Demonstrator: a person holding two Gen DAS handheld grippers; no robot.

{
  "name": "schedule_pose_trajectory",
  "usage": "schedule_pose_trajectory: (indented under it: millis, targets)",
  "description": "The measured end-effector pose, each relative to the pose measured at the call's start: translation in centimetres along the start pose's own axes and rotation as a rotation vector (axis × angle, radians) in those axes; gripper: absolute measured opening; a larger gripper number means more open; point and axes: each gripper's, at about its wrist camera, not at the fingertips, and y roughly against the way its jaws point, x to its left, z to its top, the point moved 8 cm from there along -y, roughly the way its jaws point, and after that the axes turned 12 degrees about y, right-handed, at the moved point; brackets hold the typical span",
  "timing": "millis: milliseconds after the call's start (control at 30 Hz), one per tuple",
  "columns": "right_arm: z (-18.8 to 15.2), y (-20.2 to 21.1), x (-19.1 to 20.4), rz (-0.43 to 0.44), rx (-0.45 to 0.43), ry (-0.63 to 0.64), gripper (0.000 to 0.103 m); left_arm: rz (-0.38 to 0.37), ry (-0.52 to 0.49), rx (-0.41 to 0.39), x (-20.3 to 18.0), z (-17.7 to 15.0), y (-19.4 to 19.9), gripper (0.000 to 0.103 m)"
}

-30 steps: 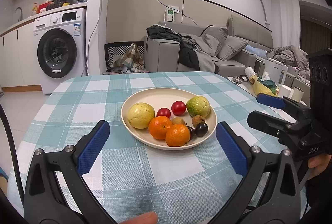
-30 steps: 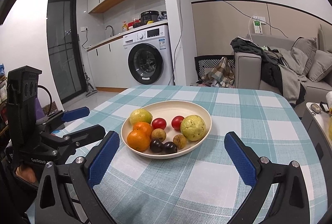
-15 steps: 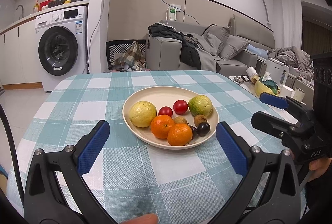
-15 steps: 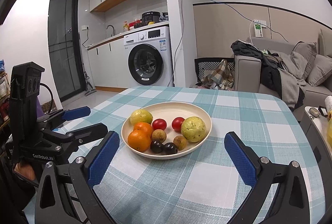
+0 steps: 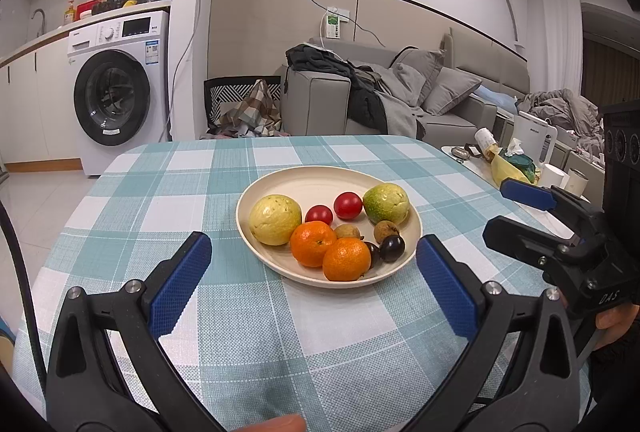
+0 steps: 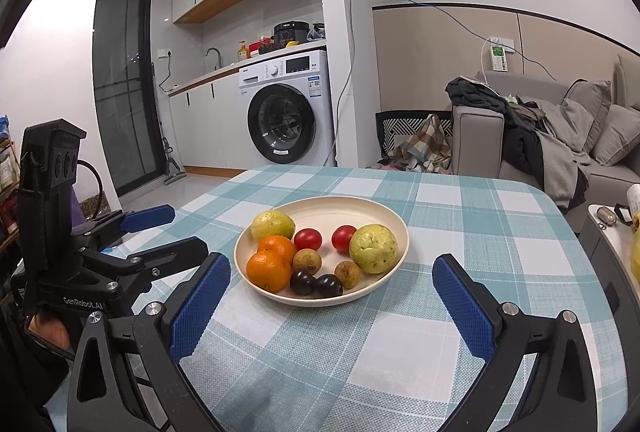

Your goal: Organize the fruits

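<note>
Fruit sits together in one cream plate (image 5: 414, 228) at the middle of my table, on the teal-and-white checked cloth (image 5: 256, 316). From the left wrist camera I count a pale yellow guava (image 5: 275, 219) at the plate's left, a greener guava (image 5: 386, 203) at its right, and two small red tomatoes (image 5: 348, 205) between them. Nearer to me lie two oranges (image 5: 313, 243) touching each other, with two brown longans (image 5: 347, 231) just behind them and two dark plums (image 5: 392, 248) at the near right rim.

My left gripper (image 5: 314, 282) hangs just short of the plate, blue pads spread wide and nothing between them; the plate's near edge lies between the fingertips in that view. My right gripper (image 6: 332, 296) is likewise spread wide and empty, its pads flanking the plate's near side from the other angle. In the right wrist camera the oranges sit at the near left and the plums at the very front rim. Each gripper appears in the other's camera, off to the side of the plate and apart from it.

Beyond the table stand a washing machine (image 5: 116, 92) and a grey sofa (image 5: 320, 100) piled with clothes.
</note>
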Motion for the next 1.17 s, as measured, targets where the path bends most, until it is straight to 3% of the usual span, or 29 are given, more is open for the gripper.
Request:
schedule_pose_trajectory:
  millis: [1167]
  targets:
    - [-0.18, -0.43, 0.48, 0.019, 0.007, 0.012, 0.103, -0.003, 0.009, 0.01, -0.09, -0.74, -0.38, 0.102]
